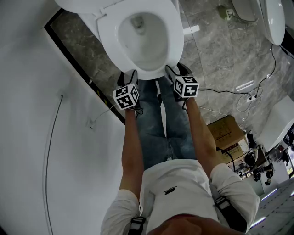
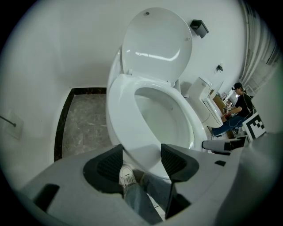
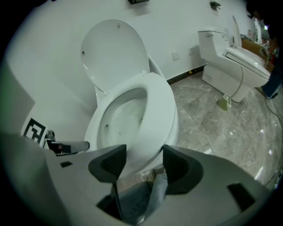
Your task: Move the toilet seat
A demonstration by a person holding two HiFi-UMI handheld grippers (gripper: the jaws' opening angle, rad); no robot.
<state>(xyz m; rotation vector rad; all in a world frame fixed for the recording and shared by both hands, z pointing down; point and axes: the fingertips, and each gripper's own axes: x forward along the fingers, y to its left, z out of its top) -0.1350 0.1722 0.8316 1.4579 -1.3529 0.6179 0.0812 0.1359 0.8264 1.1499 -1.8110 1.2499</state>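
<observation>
Left hand-held gripper point(image 2: 141, 152) wide, right hand-held gripper point(image 3: 143, 152) wide — toilet seat point(image 1: 108, 39) down, lid point(image 1: 82, 5) partly cropped

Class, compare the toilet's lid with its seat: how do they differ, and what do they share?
The lid stands raised at the back; the seat lies flat on the bowl. The lid is a solid panel; the seat is a ring with an open middle. Both are glossy white.

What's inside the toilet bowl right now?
Bare white porcelain and the drain opening at the back of the toilet bowl; no loose object shows. The toilet seat overhangs the rim, so the bowl's wall just under it is covered.
</observation>
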